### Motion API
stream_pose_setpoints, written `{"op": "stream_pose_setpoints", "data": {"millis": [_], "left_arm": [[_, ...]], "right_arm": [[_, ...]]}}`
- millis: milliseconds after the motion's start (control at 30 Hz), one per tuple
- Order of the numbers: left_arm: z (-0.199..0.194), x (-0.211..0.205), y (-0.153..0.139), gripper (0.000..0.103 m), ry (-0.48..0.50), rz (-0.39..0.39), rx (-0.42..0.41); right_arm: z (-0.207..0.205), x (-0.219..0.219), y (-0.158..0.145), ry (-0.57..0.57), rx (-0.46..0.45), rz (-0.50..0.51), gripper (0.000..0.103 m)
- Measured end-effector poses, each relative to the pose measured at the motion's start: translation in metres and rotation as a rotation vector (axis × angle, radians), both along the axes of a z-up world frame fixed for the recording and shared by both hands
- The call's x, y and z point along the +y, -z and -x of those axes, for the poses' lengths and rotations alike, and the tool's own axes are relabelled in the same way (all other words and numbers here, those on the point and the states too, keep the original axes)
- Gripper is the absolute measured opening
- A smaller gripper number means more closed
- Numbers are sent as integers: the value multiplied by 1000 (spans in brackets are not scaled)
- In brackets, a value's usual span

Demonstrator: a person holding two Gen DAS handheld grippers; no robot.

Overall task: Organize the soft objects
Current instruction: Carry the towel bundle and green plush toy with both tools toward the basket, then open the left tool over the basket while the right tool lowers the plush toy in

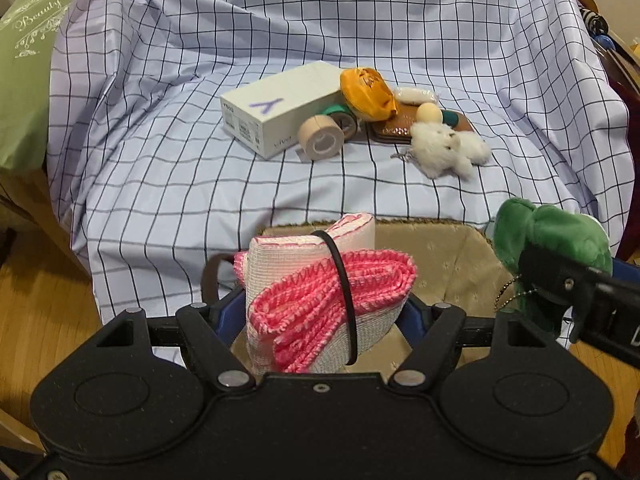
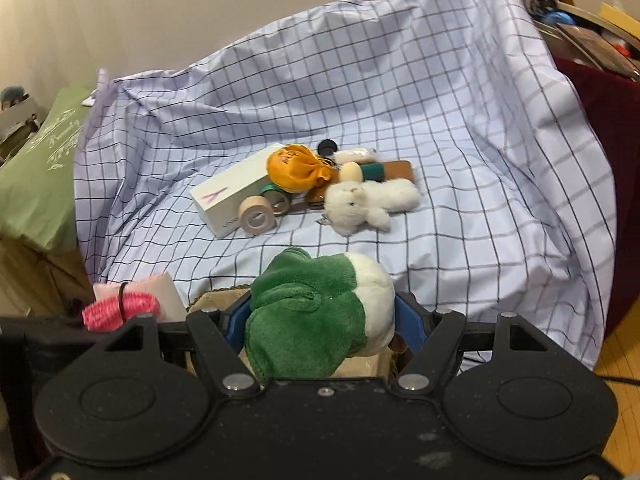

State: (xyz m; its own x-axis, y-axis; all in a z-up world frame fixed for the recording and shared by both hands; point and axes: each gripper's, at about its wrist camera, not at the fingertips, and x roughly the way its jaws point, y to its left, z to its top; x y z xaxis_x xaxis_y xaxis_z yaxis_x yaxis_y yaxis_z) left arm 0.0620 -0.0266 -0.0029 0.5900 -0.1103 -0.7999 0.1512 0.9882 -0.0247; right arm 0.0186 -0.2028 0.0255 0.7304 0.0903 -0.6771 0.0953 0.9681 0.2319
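At far left in the left wrist view, a green cushion (image 1: 24, 60) with pale lettering is cut off by the picture's edge. A checked sheet (image 1: 320, 20) is draped over a seat whose shape stays hidden beneath the folds. On the sheet, well behind the grippers, sits a cluster: a white box (image 1: 276, 108), a beige roll of tape (image 1: 322, 138) leaning against it, a green roll (image 1: 340, 114) mostly hidden behind that, an orange pouch (image 1: 368, 94), a brown flat case (image 1: 400, 126) largely covered by other items, a small cream ball (image 1: 428, 113), and a white fluffy toy (image 1: 448, 146). In the foreground, the left gripper (image 1: 326, 312) is clamped on a folded pink and white cloth (image 1: 320, 300) bound with a black band; its blue pads are mostly hidden behind the cloth. The cloth hangs above a beige fabric-lined basket (image 1: 448, 256), whose near part is blocked by the gripper body. At right, a green plush toy (image 1: 552, 236) is held in the right gripper (image 2: 320, 322), only partly seen in this view. In the right wrist view, that gripper grasps the green and white plush between its blue pads, over the basket, which is almost wholly hidden beneath it. At far right, a dark red cover (image 2: 600, 128) and blurred clutter are hard to make out.
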Motion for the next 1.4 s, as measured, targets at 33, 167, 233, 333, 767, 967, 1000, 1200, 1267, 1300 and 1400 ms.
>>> {"op": "stream_pose_setpoints", "data": {"millis": [33,167,233,333,767,967,1000,1200,1267,1300,1400], "left_arm": [[2,-1,1,71,-4,-1,2],[13,-2,7,71,-18,7,13],[19,-2,8,71,-26,2,4],[26,0,7,72,-39,1,-14],[28,4,12,79,-45,16,-27],[35,12,11,79,-85,32,-37],[36,12,11,79,-87,30,-39],[40,12,12,79,-81,22,-41],[41,13,12,79,-84,23,-46],[41,14,11,79,-87,23,-47],[42,15,12,79,-91,25,-44]], "right_arm": [[2,-1,0,7,2,-2,72],[14,-2,3,27,9,-3,72],[20,-1,4,25,13,-8,72],[28,1,6,20,24,-11,72],[29,1,9,10,40,-13,72],[28,3,11,1,56,-11,72],[27,3,11,-2,58,-12,72],[25,5,14,-13,76,-5,72],[25,5,14,-16,79,-3,72],[25,5,14,-17,80,-3,72],[25,4,15,-19,81,-2,72]]}}
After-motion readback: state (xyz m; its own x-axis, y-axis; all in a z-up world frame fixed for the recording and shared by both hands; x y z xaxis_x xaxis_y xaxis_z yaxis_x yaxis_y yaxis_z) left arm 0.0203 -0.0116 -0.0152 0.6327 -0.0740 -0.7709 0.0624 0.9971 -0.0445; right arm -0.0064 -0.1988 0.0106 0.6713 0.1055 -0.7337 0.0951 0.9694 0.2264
